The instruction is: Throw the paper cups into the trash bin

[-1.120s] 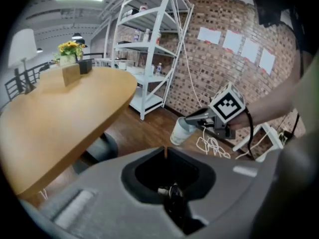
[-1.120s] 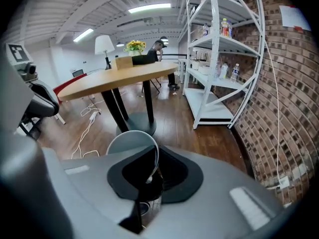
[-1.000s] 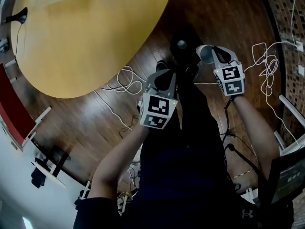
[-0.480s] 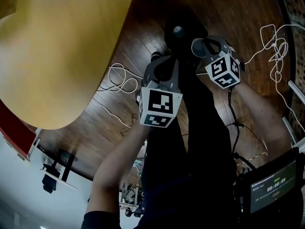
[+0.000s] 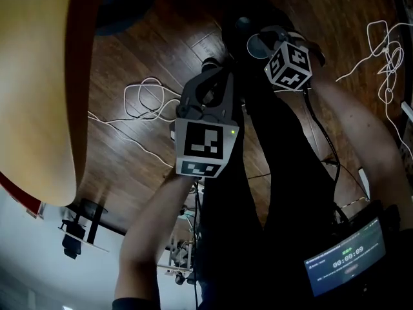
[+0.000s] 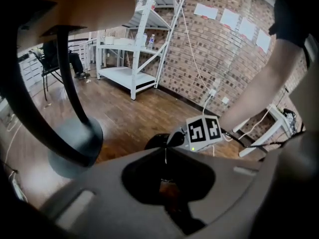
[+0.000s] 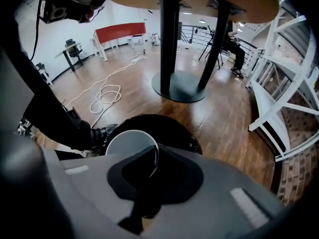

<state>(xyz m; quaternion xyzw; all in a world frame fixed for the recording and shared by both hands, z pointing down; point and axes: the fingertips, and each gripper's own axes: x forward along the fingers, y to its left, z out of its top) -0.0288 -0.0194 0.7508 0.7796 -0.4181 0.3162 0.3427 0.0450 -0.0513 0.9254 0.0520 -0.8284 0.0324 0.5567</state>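
right tongs (image 7: 154, 156) pinch the rim of a white paper cup (image 7: 130, 142), hanging just above the black trash bin (image 7: 174, 126). left tongs (image 6: 165, 153) are closed, seemingly empty. i'd centre the cup over the opening, then let go cleanly.

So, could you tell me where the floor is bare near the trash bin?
Bare boards lie between the trash bin and the table base, and rightward to the white rack. Crowded: the person's shoe beside the bin, coiled cable beyond it.
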